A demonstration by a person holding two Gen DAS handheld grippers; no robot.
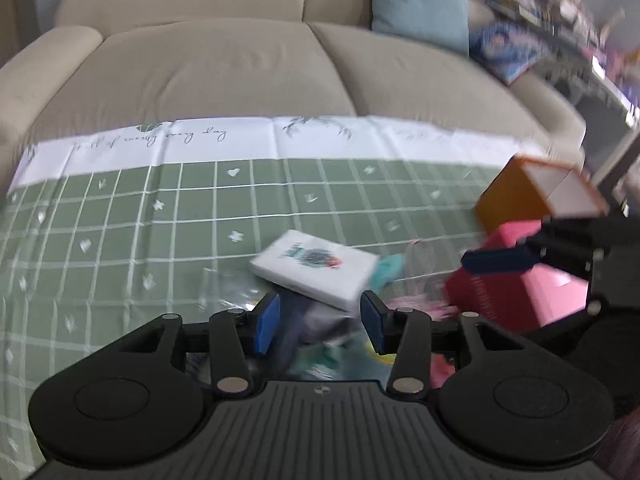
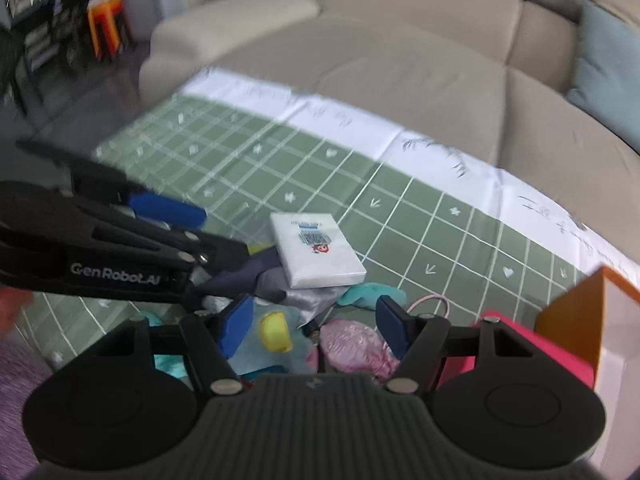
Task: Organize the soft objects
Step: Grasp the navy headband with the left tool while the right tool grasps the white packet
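Left gripper (image 1: 320,322) and right gripper (image 2: 314,330) both had jaws apart, nothing clamped, hovering over the soft pile (image 2: 344,344) on the green checked cloth (image 1: 120,216). White packet (image 2: 316,250) sat at the pile's 12 o'clock, pink box (image 1: 516,296) and orange box (image 1: 536,194) around 3 o'clock.

Place: we see a home living room.
Evidence: beyond our claws, a beige sofa (image 1: 224,68) with a blue cushion (image 1: 420,0); under them, a green checked tablecloth (image 1: 120,216).
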